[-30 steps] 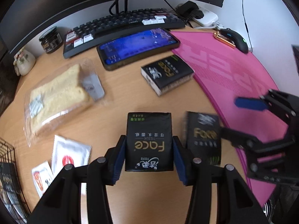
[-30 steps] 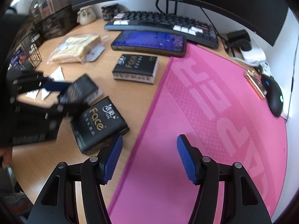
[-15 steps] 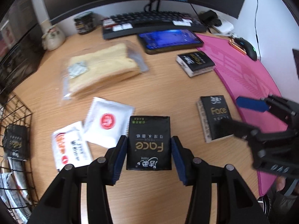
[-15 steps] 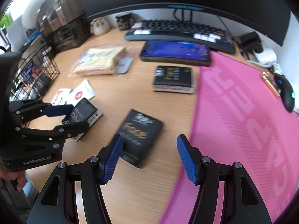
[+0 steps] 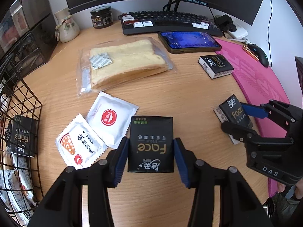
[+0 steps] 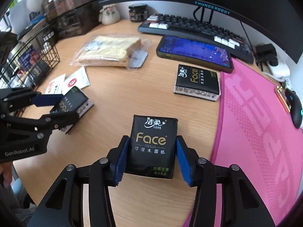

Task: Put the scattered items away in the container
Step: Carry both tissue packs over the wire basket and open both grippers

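Right gripper (image 6: 150, 157) has just been closing, and now its blue pads hug a Face tissue pack (image 6: 153, 145) on the desk. Left gripper (image 5: 150, 159) clamps another tissue pack (image 5: 151, 144), nearer the wire basket (image 5: 24, 102) than 1 second ago. So 2 packs ready to drop in.

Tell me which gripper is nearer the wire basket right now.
Left. The left gripper, holding a tissue pack, is just beside the wire basket. The right gripper sits farther off by the pink mat.
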Demonstrator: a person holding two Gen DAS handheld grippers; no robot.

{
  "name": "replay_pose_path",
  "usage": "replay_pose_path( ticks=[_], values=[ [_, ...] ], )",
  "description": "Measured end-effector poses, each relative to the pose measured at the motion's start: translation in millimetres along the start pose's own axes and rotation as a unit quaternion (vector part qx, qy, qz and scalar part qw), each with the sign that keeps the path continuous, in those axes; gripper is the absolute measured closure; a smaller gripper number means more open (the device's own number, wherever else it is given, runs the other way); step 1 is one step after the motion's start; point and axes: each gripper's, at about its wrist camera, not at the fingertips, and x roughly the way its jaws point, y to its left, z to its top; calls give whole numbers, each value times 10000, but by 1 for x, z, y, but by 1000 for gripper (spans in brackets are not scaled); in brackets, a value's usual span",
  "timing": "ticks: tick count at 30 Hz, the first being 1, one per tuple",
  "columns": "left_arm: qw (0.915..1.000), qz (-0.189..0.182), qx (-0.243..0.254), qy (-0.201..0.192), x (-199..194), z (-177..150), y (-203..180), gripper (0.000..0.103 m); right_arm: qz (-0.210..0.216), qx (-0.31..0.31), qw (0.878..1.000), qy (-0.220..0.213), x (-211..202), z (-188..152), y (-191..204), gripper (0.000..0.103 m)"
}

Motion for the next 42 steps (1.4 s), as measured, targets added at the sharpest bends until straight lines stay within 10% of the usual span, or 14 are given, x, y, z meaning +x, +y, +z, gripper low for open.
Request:
replay_pose_path(
  ticks=[13,20,28,42],
  values=[
    [9958,181,-153,-879,-96,8,24,50,518,-374,9945,-826,-81,36,40,55],
    [9800,922,-1028,-1429,-174,-13,120,50,1680,-1154,9705,-1286,-108,93,161,55],
    [9658,1305,-1936,-1132,-178,-69,216,50,2305,-1830,9513,-919,-79,112,282,55],
    [9632,1358,-2009,-1157,-174,-81,221,31,2184,-1645,9577,-896,-65,119,280,55]
  ],
)
